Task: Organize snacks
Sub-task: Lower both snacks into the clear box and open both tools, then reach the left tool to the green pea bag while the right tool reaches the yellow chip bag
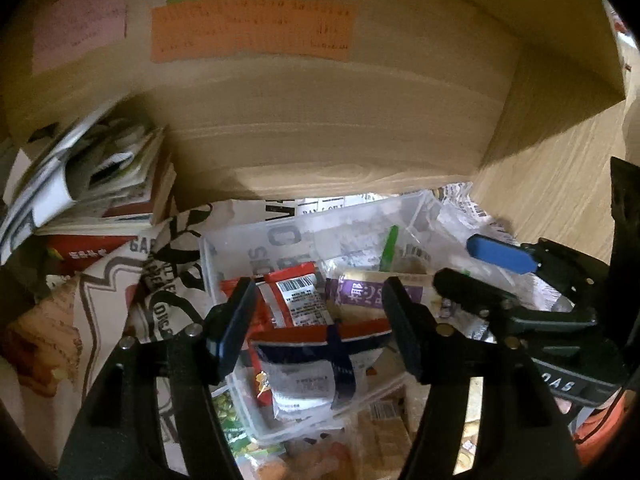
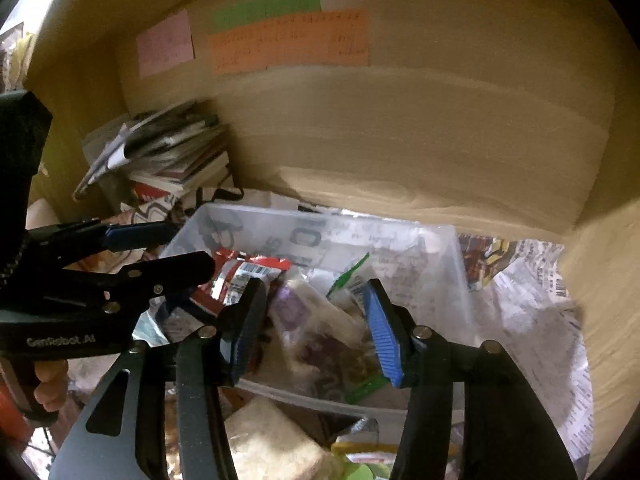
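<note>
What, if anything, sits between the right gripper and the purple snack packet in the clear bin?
Nothing visible. The right gripper hangs open directly over the purple snack packet in the clear bin; the left gripper is off to the side.

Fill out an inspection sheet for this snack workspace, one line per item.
Surface: newspaper spread under the bin.
Job's things: clear plastic bin holding a red snack packet, a purple-labelled packet and a red, white and blue packet; more packets lie outside its near wall.
Clutter: stack of books at back left.
Grippers: left gripper open above the bin; right gripper open above the bin.
Cables: nothing seen.
Surroundings: wooden panel with pink, green and orange sticky notes.
</note>
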